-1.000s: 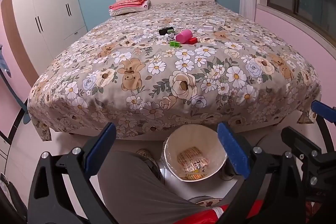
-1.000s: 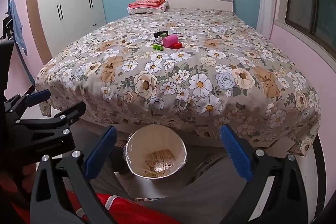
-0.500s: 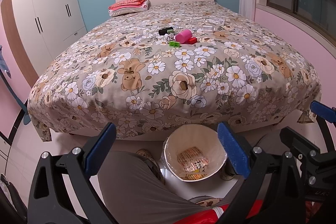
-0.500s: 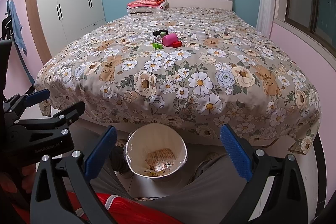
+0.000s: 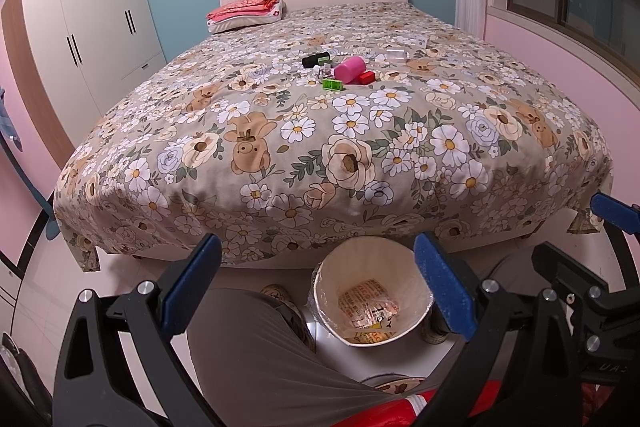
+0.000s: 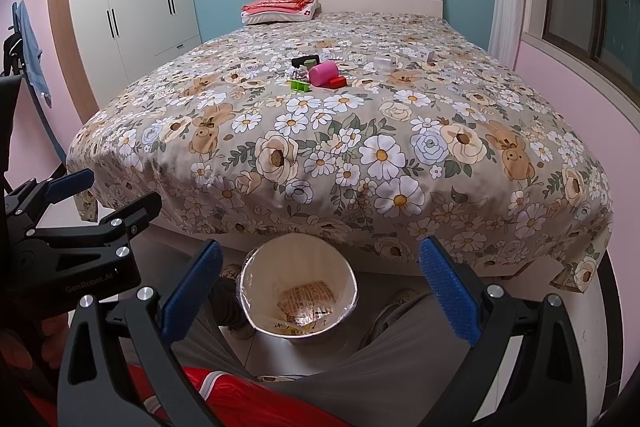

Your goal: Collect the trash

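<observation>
Both grippers (image 5: 316,279) (image 6: 320,281) spread apart, empty, above bin (image 5: 326,301); risk dragging bedspread (image 5: 320,147) or knocking pink cup (image 5: 349,70) when reaching.

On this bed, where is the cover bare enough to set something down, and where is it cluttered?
Free: the near half of the bed cover, from the foot edge up to the green item. Crowded: mid-bed, where the pink cylinder, red block and black item cluster. The folded pile fills the headboard's left corner.
</observation>
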Available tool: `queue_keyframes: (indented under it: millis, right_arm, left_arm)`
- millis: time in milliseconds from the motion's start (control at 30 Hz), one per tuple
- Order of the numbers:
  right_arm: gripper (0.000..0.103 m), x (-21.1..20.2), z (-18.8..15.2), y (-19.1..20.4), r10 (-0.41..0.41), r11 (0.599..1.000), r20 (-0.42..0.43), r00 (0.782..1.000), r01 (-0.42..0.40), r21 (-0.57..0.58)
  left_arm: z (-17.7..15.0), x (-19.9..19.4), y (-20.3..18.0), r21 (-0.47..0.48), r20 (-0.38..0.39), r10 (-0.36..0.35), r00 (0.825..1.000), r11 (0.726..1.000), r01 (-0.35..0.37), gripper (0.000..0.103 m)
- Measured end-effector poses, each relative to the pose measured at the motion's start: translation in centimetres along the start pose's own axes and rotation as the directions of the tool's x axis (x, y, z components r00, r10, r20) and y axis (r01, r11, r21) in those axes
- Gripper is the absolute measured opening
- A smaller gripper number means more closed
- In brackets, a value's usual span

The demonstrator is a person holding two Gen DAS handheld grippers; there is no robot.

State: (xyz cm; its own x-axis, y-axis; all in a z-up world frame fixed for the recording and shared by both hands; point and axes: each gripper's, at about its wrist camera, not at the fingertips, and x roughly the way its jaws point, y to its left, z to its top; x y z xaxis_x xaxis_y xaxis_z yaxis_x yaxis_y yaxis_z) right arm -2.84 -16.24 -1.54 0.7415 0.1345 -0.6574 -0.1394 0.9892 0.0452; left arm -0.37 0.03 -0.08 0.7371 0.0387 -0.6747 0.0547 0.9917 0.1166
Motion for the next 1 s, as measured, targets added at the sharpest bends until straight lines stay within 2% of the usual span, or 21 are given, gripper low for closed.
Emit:
queue_keyframes:
  millis: [1000]
  right_arm:
    - [0.100,0.12,-0.06,-0.08,0.003,1.000,-0.002,1.000,-0.003,0.001]
  left_arm:
    - [-0.08,0.00,-0.22,0.002,0.000,0.001,1.000,1.000,-0.001,0.095]
